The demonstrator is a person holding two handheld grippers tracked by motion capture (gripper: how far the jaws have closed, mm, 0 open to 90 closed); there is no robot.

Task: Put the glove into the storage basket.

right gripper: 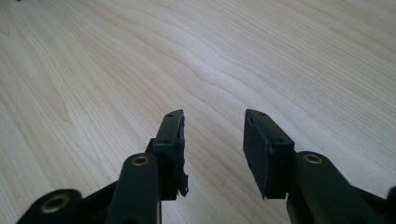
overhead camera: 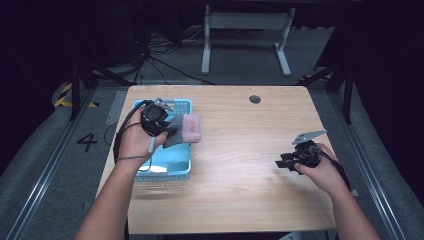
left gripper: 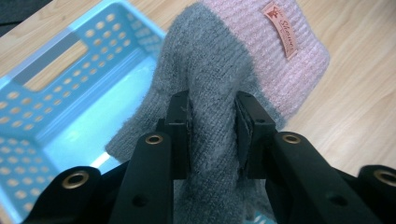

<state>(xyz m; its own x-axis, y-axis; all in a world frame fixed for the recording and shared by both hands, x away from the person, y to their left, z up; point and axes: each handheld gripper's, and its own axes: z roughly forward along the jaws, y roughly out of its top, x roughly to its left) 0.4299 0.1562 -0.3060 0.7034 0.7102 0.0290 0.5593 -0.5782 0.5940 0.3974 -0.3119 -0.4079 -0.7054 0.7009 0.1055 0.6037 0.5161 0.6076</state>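
A grey knitted sock with a pink ribbed cuff (overhead camera: 186, 129) hangs from my left gripper (overhead camera: 169, 131), which is shut on its grey part (left gripper: 212, 126). The sock is held over the right rim of a light blue perforated basket (overhead camera: 165, 165), with the cuff (left gripper: 285, 60) reaching out past the basket above the wooden table. A small orange label (left gripper: 280, 30) is sewn on the cuff. My right gripper (overhead camera: 286, 161) rests low over the table at the right, open, with only bare wood (right gripper: 212, 140) between its fingers.
The blue basket (left gripper: 51, 116) stands at the table's left side. A dark round grommet (overhead camera: 255, 99) sits in the tabletop (overhead camera: 240, 175) near the far edge. Beyond the table stand white desk legs (overhead camera: 206, 45) and floor cables.
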